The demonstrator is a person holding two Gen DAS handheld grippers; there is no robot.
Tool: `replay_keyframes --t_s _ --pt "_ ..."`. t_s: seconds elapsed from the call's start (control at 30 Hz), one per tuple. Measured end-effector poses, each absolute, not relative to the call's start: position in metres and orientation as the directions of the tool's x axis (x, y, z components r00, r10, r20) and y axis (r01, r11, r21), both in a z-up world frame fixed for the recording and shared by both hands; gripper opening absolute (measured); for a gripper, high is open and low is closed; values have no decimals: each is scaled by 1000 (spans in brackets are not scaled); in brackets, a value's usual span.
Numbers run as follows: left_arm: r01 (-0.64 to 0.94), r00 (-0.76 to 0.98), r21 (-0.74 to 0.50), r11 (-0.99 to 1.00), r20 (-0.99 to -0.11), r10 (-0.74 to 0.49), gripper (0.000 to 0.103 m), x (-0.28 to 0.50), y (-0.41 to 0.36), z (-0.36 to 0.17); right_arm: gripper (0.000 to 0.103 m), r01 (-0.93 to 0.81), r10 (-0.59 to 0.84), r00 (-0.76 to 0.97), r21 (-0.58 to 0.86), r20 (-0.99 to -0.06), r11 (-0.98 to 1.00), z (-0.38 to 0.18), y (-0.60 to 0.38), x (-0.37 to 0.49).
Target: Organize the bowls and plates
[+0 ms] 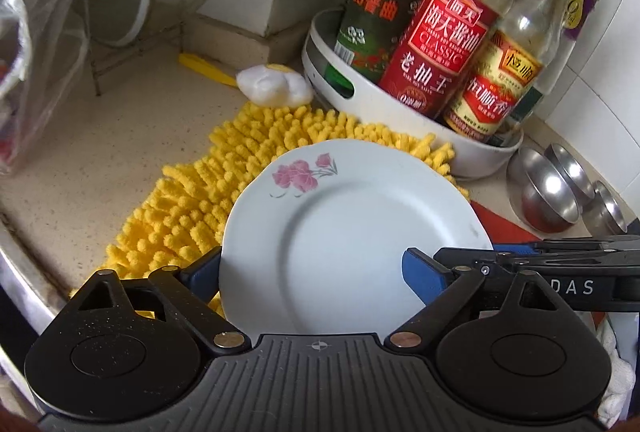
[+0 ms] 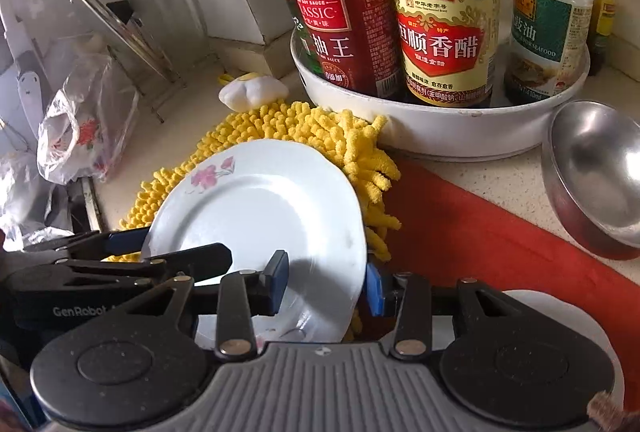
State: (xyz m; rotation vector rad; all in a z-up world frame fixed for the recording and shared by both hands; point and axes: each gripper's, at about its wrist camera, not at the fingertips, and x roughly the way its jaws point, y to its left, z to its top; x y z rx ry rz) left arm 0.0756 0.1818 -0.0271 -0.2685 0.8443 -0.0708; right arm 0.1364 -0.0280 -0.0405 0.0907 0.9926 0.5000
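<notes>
The step in hand looked like lifting or carrying the white plate (image 1: 352,232) — a floral-printed one, tilted above the yellow chenille mat (image 1: 180,207) on the surface (image 1: 100,135). Both claws were on it. The left claw (image 1: 316,272) straddled the plate's near edge, 1 blue pad (image 1: 424,280) lying on its face and the other behind the rim, so it appeared to be clenched on the plate. The right claw (image 2: 328,284) pinched the plate's right rim between its 2 blue pads, reaching in level from the near right side.

3 steel bowls (image 1: 552,191) sat apart to the right, beside the white tray (image 1: 400,111) of sauce bottles. The next move probably called for a steady 2-handed transfer toward wherever plates stack — keeping the rim from slipping, since the glazed edge likely offers little friction.
</notes>
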Motion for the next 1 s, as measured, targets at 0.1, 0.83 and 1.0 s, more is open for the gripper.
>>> replay_keyframes --t_s 0.1,0.83,1.0 --pt "-50 681 -244 969 -718 -145 95 72 182 -18 38 -372 455 451 301 -768 878 -36 -27 134" --pt "51 696 -196 979 -696 -176 98 68 121 13 38 -290 476 495 377 -727 879 -17 -84 109" --pt "107 683 -200 974 -697 -218 98 67 100 12 38 -238 444 520 376 -729 896 -15 -107 94"
